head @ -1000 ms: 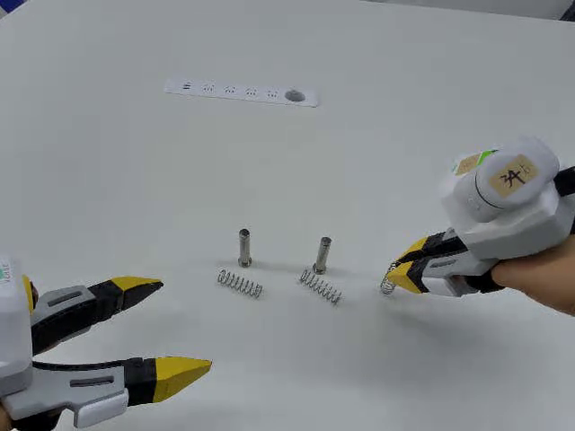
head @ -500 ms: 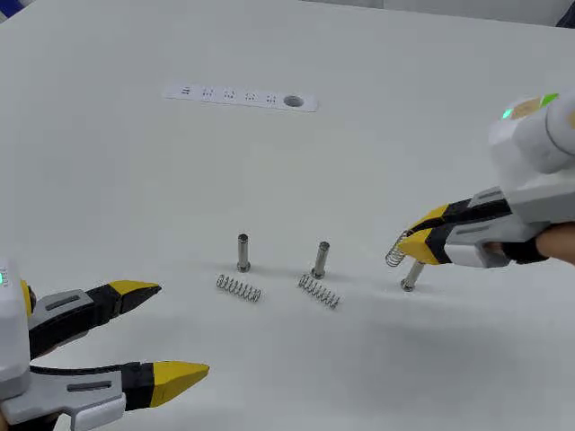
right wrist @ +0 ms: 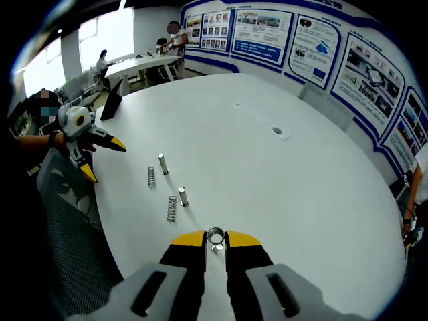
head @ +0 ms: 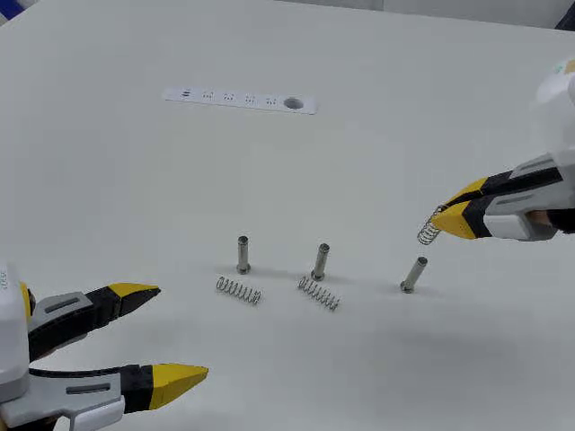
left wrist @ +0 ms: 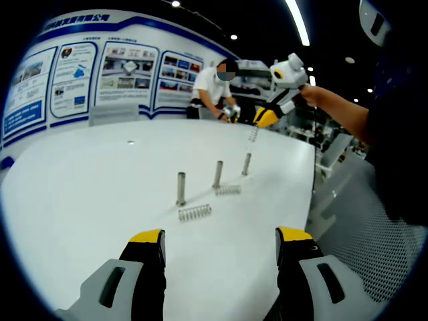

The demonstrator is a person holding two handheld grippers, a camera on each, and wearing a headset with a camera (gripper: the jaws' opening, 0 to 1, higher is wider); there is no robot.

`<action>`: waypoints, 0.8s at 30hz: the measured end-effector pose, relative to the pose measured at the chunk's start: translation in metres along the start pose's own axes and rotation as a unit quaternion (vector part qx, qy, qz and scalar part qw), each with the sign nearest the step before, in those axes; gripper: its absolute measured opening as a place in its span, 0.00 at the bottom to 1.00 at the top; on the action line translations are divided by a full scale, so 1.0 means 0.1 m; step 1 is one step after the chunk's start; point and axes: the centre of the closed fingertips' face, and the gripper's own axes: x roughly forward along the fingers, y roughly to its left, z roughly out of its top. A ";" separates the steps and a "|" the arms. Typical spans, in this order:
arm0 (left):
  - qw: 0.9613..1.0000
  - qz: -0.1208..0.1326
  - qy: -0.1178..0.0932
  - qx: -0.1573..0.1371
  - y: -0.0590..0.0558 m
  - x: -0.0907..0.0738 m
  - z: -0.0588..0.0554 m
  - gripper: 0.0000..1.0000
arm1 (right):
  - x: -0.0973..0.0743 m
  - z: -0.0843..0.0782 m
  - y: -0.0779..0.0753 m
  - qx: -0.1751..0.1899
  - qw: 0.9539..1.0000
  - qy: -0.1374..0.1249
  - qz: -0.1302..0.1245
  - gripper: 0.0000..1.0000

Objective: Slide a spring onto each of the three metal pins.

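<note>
Three to do, none done: left pin (head: 243,254), middle pin (head: 321,261) and right pin (head: 414,274) are all bare. Our right tongs (head: 454,218) are clenched on the held spring (head: 429,233) by one end, so the other end hangs free. It sits above and slightly right of the right pin; we judge it needs centring over the tip. Left spring (head: 238,289) and middle spring (head: 319,293) lie on the table (head: 359,153) by their pins. Left tongs (head: 180,329) released, parked clear.

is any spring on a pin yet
No, the pins are bare: two springs lie on the table, one spring in the right gripper.
</note>
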 end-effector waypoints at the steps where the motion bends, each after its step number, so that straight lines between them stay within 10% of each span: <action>1: 1.000 0.000 0.000 0.000 0.00 0.00 0.00 0.68 | 0.02 -0.03 0.00 0.000 1.000 0.003 0.000 0.12; 24: 1.000 0.003 0.001 -0.005 0.00 0.00 -0.03 0.68 | 0.32 -0.27 -0.08 0.025 0.999 0.024 0.009 0.12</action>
